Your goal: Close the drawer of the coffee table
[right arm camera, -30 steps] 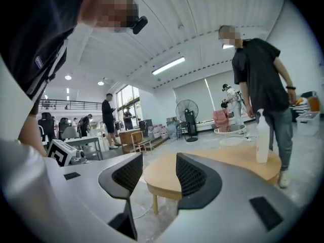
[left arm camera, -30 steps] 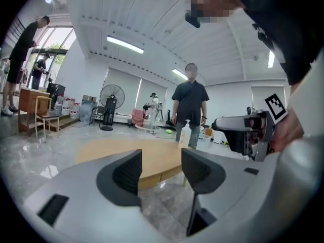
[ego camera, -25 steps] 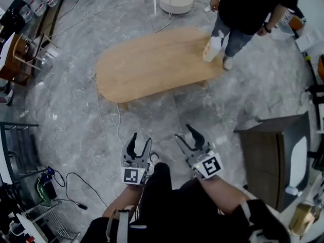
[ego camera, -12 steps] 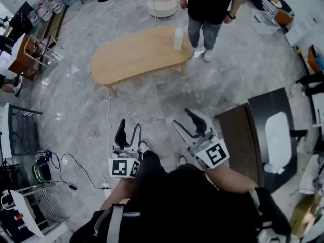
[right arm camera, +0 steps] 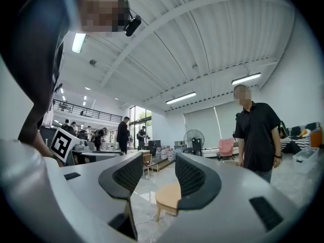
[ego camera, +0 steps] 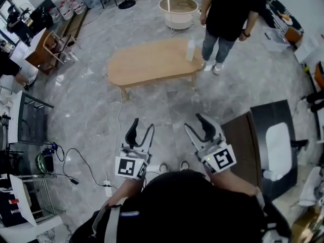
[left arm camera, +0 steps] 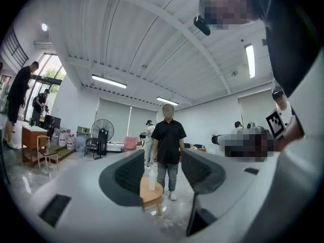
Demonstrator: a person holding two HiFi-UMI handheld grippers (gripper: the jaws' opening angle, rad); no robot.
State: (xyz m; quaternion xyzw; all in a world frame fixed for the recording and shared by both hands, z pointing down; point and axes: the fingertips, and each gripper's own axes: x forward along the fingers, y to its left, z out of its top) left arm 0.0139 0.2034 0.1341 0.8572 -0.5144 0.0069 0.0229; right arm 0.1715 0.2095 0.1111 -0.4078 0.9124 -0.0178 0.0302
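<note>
**Approach stage.** You hold the left tool (ego camera: 143,129) and the right tool (ego camera: 197,128) side by side and pointing level. The jaws of each stand apart with nothing between them, and only the far room shows through each gap.

The coffee table (ego camera: 152,62) stands well ahead of both tools, across bare floor (ego camera: 86,110). A bottle (ego camera: 190,49) stands on the tabletop at the end ahead of the right tool, and a person (ego camera: 228,14) stands just beyond that end.

No view shows the drawer. You cannot tell from here which side of the table carries it, or how far out it stands.

**Step in hand (judged):** closing in on the table, with no contact yet.

**Next move (judged):**
- Bring the tools up to the table and find the open drawer front.
- Set one tool squarely against the drawer front.
- Push level toward the table's body, so the drawer runs in straight and does not skew.
- Step clear of the white cable (ego camera: 120,115) lying on the floor ahead of the left tool.
</note>
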